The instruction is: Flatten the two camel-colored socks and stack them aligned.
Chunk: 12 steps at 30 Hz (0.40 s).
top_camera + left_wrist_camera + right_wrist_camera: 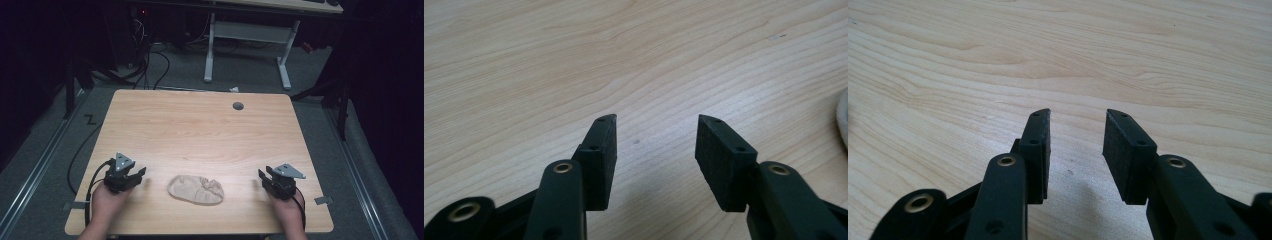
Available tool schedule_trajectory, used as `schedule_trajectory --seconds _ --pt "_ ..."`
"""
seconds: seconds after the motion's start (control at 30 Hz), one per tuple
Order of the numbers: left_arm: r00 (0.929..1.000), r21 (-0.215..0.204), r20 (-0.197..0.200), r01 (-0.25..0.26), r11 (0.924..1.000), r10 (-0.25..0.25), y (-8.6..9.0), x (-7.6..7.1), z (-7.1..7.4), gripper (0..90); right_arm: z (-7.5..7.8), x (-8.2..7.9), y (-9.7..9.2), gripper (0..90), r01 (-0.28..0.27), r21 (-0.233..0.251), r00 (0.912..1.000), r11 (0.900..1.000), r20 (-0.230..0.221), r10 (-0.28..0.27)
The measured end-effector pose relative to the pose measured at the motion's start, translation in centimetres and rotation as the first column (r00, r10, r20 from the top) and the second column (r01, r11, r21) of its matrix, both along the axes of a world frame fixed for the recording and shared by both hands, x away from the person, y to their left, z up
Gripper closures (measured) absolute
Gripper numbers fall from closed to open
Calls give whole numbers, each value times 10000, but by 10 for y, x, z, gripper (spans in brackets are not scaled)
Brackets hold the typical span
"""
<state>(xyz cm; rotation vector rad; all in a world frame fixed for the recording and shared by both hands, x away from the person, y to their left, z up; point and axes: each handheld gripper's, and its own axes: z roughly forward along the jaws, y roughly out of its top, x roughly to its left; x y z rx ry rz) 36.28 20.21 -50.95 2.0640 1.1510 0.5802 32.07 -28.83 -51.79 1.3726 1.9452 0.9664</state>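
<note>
Both grippers are seen near the front edge of the worktop (200, 125) in the high view, each held in a hand that comes in from the bottom. Left gripper (141, 173) is held at the left side of the worktop, with its jaws spread apart and nothing between them. In the left gripper view (656, 145) bare wood grain is seen in the gap between the two black pads, and a pale curved edge is caught at the far right border of that view; it may be the cloth, though this cannot be told for certain.

Right gripper (262, 176) is held at the right side, with its jaws likewise parted and empty. In the right gripper view (1078, 142) only plain wood is seen between and beyond the pads.

A crumpled beige cloth (195, 189) is seen lying flat on the worktop between the two grippers, close to the front edge. It is touched by neither gripper: a strip of bare wood is left on each side of it, and the right gripper is set a little further from it than the left. Both grippers are pointed inward and forward, roughly level with the cloth's far edge.

A round grey grommet (238, 106) is set in the worktop near its far edge, well apart from the cloth.
</note>
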Motion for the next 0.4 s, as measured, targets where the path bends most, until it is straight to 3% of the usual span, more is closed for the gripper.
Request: schedule_trajectory --seconds 0.4 --pt "9998 84 58 167 9998 -167 -2 0 1 516 -1 1 4 630 -131 -201 9999 9997 -89 130"
